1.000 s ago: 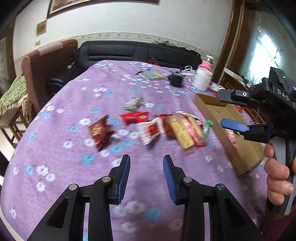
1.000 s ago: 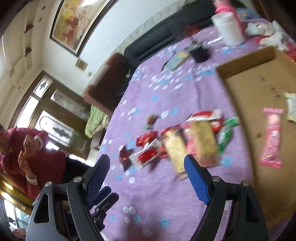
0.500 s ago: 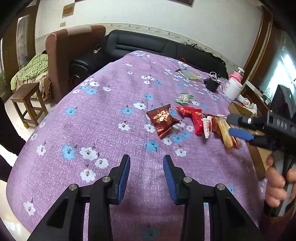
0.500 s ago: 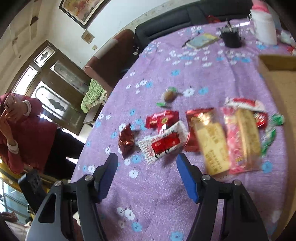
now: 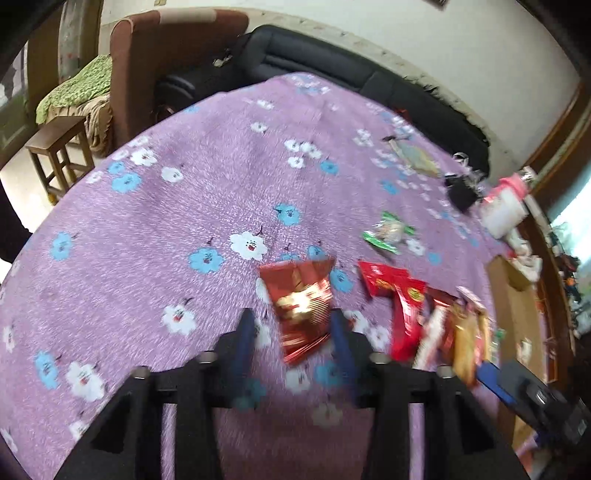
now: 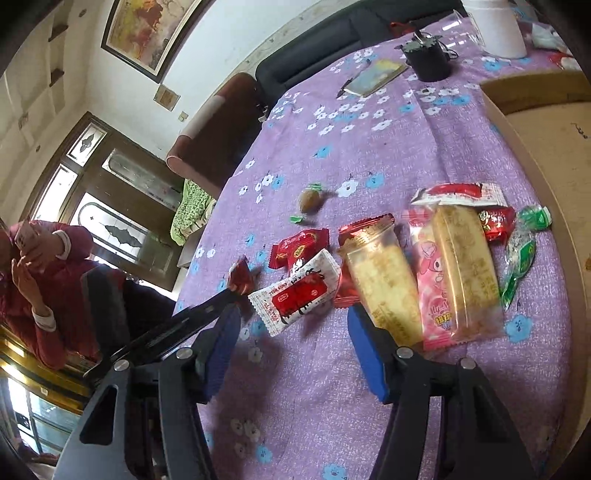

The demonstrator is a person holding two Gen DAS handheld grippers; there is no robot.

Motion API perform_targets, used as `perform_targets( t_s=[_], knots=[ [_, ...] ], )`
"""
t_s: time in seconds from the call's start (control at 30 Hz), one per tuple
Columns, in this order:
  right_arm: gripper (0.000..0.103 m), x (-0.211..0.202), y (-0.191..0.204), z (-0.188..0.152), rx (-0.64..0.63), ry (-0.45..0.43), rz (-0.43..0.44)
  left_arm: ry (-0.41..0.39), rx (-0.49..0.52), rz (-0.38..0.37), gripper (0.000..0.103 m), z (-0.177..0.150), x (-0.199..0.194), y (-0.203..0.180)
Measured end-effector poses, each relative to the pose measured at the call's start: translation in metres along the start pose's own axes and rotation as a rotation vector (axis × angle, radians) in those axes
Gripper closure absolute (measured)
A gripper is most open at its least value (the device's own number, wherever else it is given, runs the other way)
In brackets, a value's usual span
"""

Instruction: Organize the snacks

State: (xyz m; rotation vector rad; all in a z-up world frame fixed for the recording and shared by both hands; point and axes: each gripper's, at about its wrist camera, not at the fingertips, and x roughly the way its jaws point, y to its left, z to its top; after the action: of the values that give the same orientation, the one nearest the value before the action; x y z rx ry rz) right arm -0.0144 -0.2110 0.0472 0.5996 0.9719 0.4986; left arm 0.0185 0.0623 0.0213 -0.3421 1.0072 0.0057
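Several wrapped snacks lie on the purple flowered tablecloth (image 5: 207, 192). My left gripper (image 5: 293, 334) is open, its blue fingers on either side of a dark red foil packet (image 5: 301, 306), which shows at the left of the pile in the right wrist view (image 6: 241, 275). My right gripper (image 6: 295, 350) is open and empty, just short of a white and red packet (image 6: 297, 295) and a yellow biscuit pack (image 6: 384, 280). A pink wrapped biscuit (image 6: 456, 273), small red packets (image 6: 301, 249) and green candies (image 6: 521, 254) lie beside them.
A cardboard box (image 6: 546, 147) stands along the right side of the table. A black cup (image 6: 424, 61), a notebook (image 6: 376, 77) and a white jar (image 6: 498, 27) stand at the far end. A sofa (image 5: 332, 70) and an armchair (image 5: 155, 66) lie behind. A person in red (image 6: 40, 280) sits at left.
My left gripper has moved forward and right until its fingers flank the dark red foil packet. My right gripper has come lower and closer to the snack pile.
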Motion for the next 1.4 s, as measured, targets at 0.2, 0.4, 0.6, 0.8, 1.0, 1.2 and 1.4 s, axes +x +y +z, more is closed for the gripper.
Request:
perform_targets(
  t_s=[0.2,0.4,0.6,0.8,1.0,1.2,1.4],
  knots=[
    [0.042,0.002,0.003,-0.002,-0.005,0.008,0.007,-0.042,0.076,0.086,0.057,0.006,0.017,-0.010],
    [0.042,0.005,0.005,-0.003,-0.012,0.007,-0.001,-0.033,0.085,0.022,0.075,0.013,-0.004,0.006],
    [0.042,0.006,0.003,-0.003,-0.010,0.007,-0.015,-0.001,-0.040,-0.026,0.043,0.032,-0.009,0.025],
    [0.042,0.002,0.004,-0.003,-0.022,-0.008,-0.014,-0.004,-0.090,0.096,0.042,0.042,0.016,0.008],
    [0.042,-0.002,0.005,-0.003,-0.023,-0.009,0.002,-0.062,0.045,0.140,0.054,0.044,0.028,-0.006],
    [0.042,0.007,0.005,-0.003,-0.004,0.024,0.009,-0.040,0.119,0.081,0.065,0.020,0.011,0.003],
    [0.042,0.027,0.017,0.000,0.009,0.082,-0.052,-0.012,0.232,0.003,0.065,-0.030,-0.024,0.017]
  ],
)
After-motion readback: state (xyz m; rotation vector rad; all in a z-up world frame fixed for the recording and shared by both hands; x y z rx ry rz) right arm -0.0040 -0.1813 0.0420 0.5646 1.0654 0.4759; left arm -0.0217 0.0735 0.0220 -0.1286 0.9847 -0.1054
